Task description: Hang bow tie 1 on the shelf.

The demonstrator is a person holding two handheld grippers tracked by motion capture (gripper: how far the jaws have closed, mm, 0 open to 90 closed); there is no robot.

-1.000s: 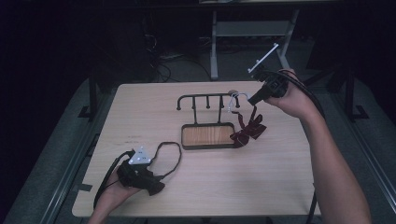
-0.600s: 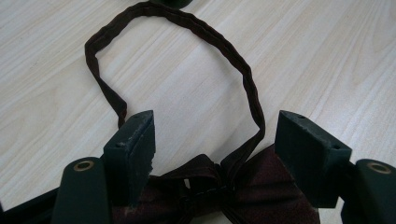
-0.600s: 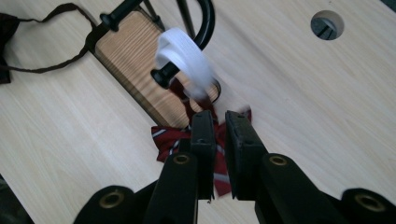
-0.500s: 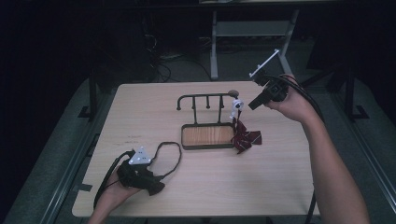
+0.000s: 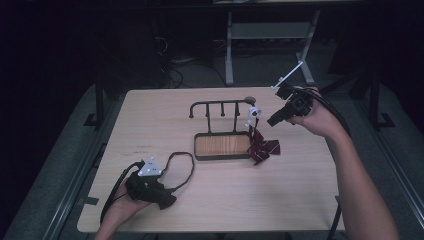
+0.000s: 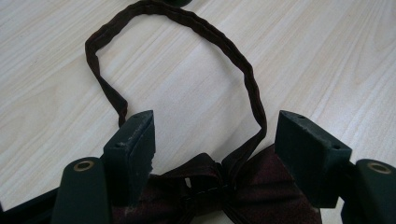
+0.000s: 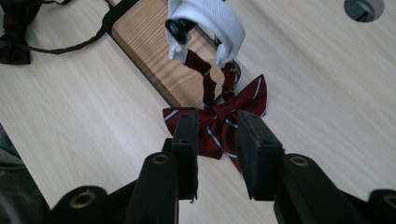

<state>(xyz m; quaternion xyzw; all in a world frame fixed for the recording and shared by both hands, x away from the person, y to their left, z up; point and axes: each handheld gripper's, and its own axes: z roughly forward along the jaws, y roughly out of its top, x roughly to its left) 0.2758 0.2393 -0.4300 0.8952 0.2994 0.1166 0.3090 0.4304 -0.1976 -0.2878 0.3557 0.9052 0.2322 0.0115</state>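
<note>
— How do the tongs stand?

— The right gripper (image 5: pixel 266 121) hangs above the desk's far right part, its jaws having just been opening; they are partly apart with nothing pressed between them, the striped bow tie (image 7: pixel 219 122) lying beyond their tips. The left gripper (image 5: pixel 167 201) rests near the desk's near left corner, jaws wide apart, the dark bow tie (image 6: pixel 224 191) lying between them, unpinched.

— Where is the striped tie?

— At the right end of the wooden-based rack (image 5: pixel 222 146), its white band (image 7: pixel 210 21) hooked over the rack's end.

— The surroundings?

— A pale wooden desk (image 5: pixel 300 200), a dark room, metal stands behind.

— Any difference between views?

— The left gripper view shows the dark tie's strap loop (image 6: pixel 187 28) close up.
</note>
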